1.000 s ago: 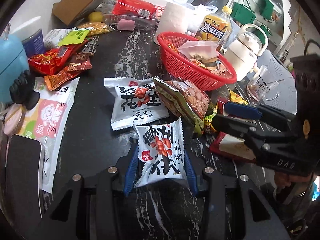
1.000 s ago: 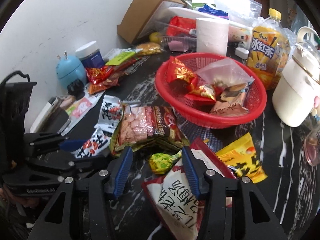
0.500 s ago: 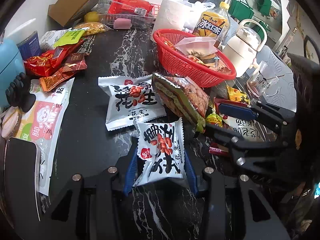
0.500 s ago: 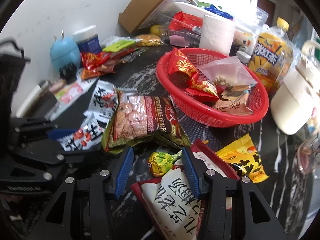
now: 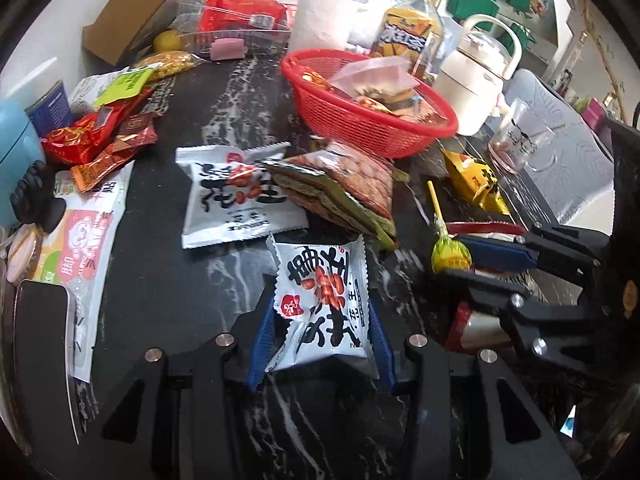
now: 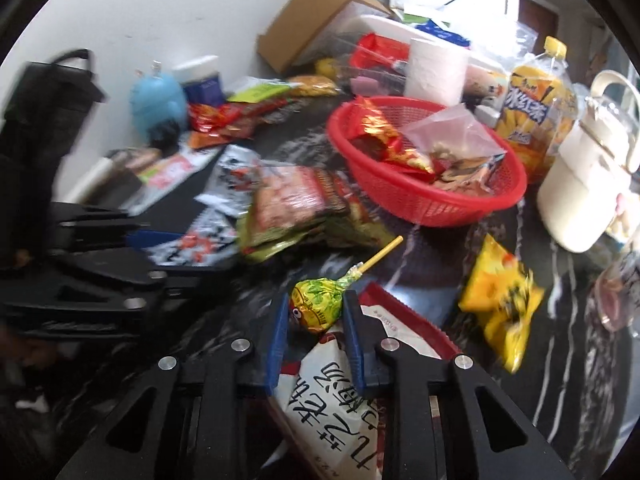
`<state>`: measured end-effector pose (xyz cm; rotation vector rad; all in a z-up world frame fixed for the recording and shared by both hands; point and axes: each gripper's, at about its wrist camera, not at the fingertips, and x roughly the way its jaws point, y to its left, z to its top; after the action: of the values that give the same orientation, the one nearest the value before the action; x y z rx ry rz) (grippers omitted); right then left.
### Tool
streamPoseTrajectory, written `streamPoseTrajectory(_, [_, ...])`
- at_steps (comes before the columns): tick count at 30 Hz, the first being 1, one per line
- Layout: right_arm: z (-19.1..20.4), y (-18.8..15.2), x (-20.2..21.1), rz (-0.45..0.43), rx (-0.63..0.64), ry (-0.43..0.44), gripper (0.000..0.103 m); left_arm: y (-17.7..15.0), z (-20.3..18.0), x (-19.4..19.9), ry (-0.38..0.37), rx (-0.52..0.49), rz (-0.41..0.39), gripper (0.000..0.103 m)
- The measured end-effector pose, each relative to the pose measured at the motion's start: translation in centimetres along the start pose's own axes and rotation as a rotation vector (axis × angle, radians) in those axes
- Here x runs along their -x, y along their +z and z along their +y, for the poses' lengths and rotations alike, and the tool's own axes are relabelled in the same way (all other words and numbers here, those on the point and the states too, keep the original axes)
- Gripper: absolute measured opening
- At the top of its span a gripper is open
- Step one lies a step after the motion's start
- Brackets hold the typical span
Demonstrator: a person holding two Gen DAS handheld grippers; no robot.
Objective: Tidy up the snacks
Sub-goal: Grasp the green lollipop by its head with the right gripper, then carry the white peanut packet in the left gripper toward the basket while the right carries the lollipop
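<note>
While tilted down: right tool [image 6: 316, 312] on lollipop [image 6: 318, 306]

Each claw [image 5: 320, 344] is black with blue finger pads [image 6: 276, 344] and silver screws.

The right tool [image 6: 316, 314] has just closed its blue-padded jaws on the green-and-yellow foil-wrapped lollipop [image 6: 318, 306], which a second ago lay loose on the dark marbled desk [image 5: 160, 272] between open jaws. The lollipop's yellow stick [image 6: 380, 256], earlier hidden, now points up towards the red plastic mesh basket [image 6: 472, 210]. The right-wrist view has blurred as the tool shifted.
</note>
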<state>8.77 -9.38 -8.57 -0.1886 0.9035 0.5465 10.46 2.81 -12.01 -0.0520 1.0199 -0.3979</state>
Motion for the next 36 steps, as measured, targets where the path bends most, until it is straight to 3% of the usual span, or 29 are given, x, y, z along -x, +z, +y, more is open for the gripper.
streamPoseTrajectory(9, [1.4,-2.2,2.2,0.016,0.02,0.114,0.027,-1.6,-2.3,0.6,-0.038,-0.017,0.042,0.042])
streamPoseTrajectory(15, [2.4,-3.7,3.3,0.066,0.064,0.114,0.028,-2.8,-3.5,1.5,0.003,-0.049,0.046,0.042])
streamPoseTrajectory(16, [2.6,-3.7,3.4,0.078,0.063,0.11,0.032,-2.7,-3.4,1.5,0.0,-0.048,0.045,0.042])
streamPoseTrajectory(17, [2.7,-3.6,3.4,0.079,0.06,0.107,0.045,-2.7,-3.2,1.5,-0.006,-0.036,0.045,0.042])
streamPoseTrajectory(19, [2.7,-3.6,3.5,0.071,0.051,0.124,0.054,-2.5,-2.9,1.5,-0.013,-0.024,0.045,0.042])
streamPoseTrajectory(28, [3.4,-2.9,3.1,0.069,0.054,0.157,0.054,-3.1,-1.5,2.3,0.023,0.008,0.043,0.042])
streamPoseTrajectory(33, [3.8,-3.5,2.9,0.105,0.028,0.252,0.053,-3.7,-1.6,2.7,0.024,0.001,0.052,0.042])
streamPoseTrajectory(36, [4.2,-4.0,2.8,0.099,0.039,0.231,0.051,-4.0,-1.9,2.8,0.038,-0.01,0.055,0.042])
